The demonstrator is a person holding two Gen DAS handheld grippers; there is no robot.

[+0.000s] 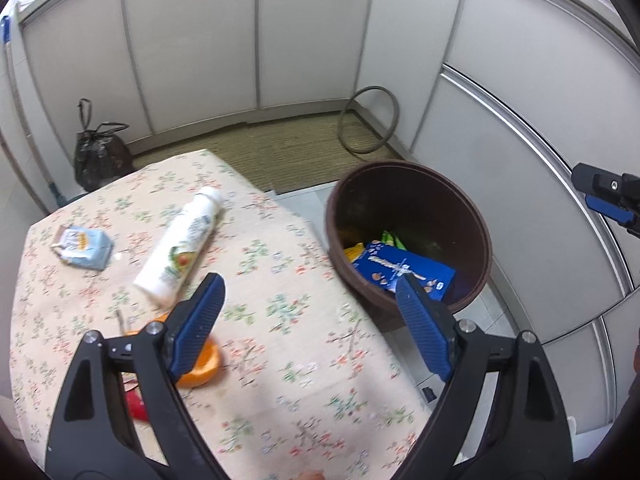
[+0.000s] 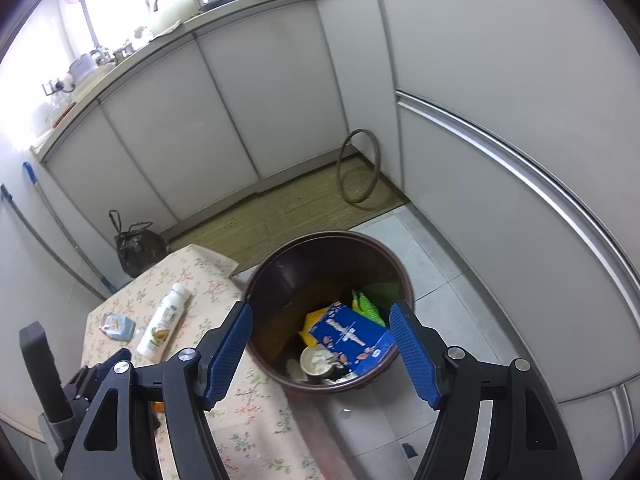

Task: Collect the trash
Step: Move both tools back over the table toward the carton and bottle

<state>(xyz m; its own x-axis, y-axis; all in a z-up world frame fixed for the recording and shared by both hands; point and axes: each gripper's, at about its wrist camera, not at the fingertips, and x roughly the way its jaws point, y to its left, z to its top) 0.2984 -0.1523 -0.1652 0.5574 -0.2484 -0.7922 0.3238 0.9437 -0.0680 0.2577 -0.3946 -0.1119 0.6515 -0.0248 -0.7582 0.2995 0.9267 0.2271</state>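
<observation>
A white bottle (image 1: 182,248) lies on the floral tablecloth (image 1: 280,360), with a small light-blue carton (image 1: 82,248) to its left and an orange half (image 1: 202,364) and a red scrap (image 1: 136,404) near my left finger. My left gripper (image 1: 310,324) is open and empty above the table's right part. A brown bin (image 1: 408,236) stands on the floor right of the table and holds a blue box (image 1: 404,270). My right gripper (image 2: 322,350) is open and empty above the bin (image 2: 328,308). The blue box (image 2: 350,338), green wrappers (image 2: 366,304) and a white cup (image 2: 318,360) lie inside.
White cabinets (image 2: 224,112) line the far and right sides. A tied black bag (image 1: 98,156) sits on the floor behind the table. A hoop (image 1: 370,120) leans in the corner on a woven mat (image 1: 288,148). Mop handles (image 2: 52,224) lean at the left.
</observation>
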